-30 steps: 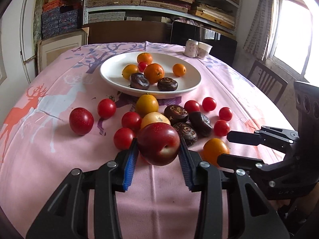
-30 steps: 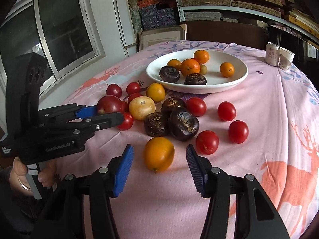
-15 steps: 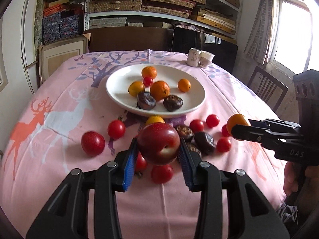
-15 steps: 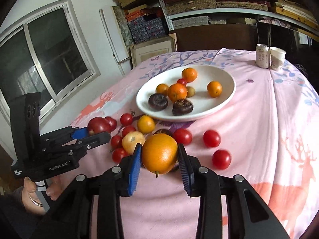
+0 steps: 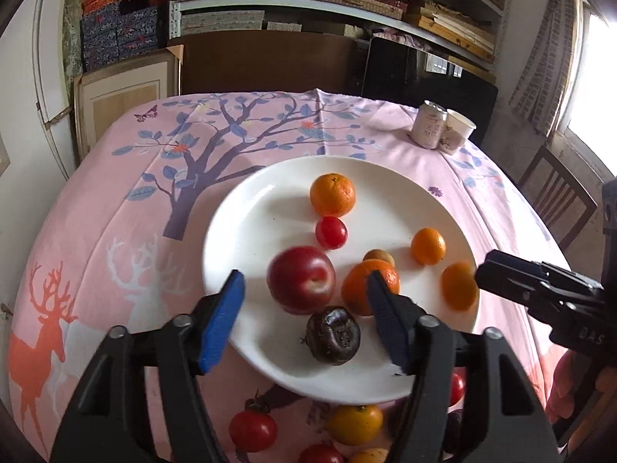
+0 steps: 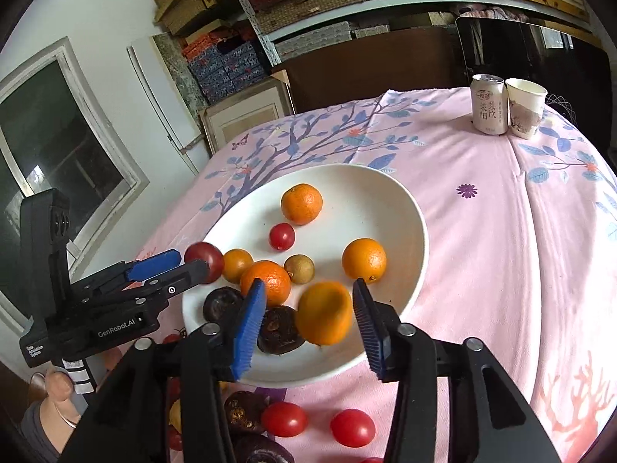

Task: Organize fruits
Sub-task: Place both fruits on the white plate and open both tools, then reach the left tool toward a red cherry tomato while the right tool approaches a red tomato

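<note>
Red glossy plum (image 5: 300, 280), blurred orange (image 6: 324, 313)

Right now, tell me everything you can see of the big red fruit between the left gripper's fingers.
The red fruit is round, smooth and glossy, deep red with a paler pinkish patch and a shallow dimple facing the camera. It is blurred, over the white plate. It sits between the left gripper, whose jaws are opening; neither blue pad touches it. A dark wrinkled fruit lies just in front, an orange beside it. Whether it touches them is unclear.
</note>
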Action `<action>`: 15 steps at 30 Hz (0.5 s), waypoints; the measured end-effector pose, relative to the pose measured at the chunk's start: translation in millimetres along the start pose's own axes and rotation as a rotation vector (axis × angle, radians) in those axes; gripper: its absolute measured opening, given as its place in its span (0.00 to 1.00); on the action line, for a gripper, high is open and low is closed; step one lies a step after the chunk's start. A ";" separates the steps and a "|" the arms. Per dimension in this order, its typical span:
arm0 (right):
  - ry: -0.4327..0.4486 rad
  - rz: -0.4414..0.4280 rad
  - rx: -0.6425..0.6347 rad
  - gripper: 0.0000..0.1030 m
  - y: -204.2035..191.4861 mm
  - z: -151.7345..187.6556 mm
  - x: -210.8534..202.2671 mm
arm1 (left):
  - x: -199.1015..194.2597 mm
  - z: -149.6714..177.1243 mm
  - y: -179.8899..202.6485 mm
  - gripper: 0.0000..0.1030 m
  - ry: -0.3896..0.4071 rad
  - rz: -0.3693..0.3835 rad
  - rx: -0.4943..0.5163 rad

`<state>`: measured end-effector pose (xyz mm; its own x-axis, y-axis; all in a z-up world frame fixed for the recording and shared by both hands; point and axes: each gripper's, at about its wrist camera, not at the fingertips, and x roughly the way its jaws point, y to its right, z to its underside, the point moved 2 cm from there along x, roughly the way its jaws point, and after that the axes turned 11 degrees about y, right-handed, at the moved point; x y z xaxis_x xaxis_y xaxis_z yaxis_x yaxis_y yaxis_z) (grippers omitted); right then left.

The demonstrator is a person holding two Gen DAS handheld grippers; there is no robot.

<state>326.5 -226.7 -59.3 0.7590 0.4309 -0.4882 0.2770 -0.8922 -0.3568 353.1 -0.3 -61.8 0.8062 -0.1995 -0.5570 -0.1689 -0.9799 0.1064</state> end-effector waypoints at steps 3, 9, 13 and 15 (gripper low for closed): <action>0.031 -0.009 0.020 0.53 6.5 10.2 -16.8 | -19.6 4.9 -4.8 0.72 0.026 0.006 -0.002; 0.071 -0.028 0.055 0.57 24.2 55.9 -64.7 | -75.0 52.7 1.3 0.74 0.005 0.029 0.108; 0.070 -0.032 0.083 0.57 37.1 86.6 -89.4 | -106.6 97.3 1.6 0.74 -0.029 0.038 0.188; 0.103 -0.052 0.125 0.58 45.0 89.5 -102.5 | -115.2 115.1 0.9 0.74 -0.048 0.030 0.221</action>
<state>208.5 -298.9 -96.6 0.8036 0.4542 -0.3846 0.2468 -0.8424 -0.4790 194.8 22.7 -92.4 0.7718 -0.2224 -0.5957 -0.3164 -0.9469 -0.0564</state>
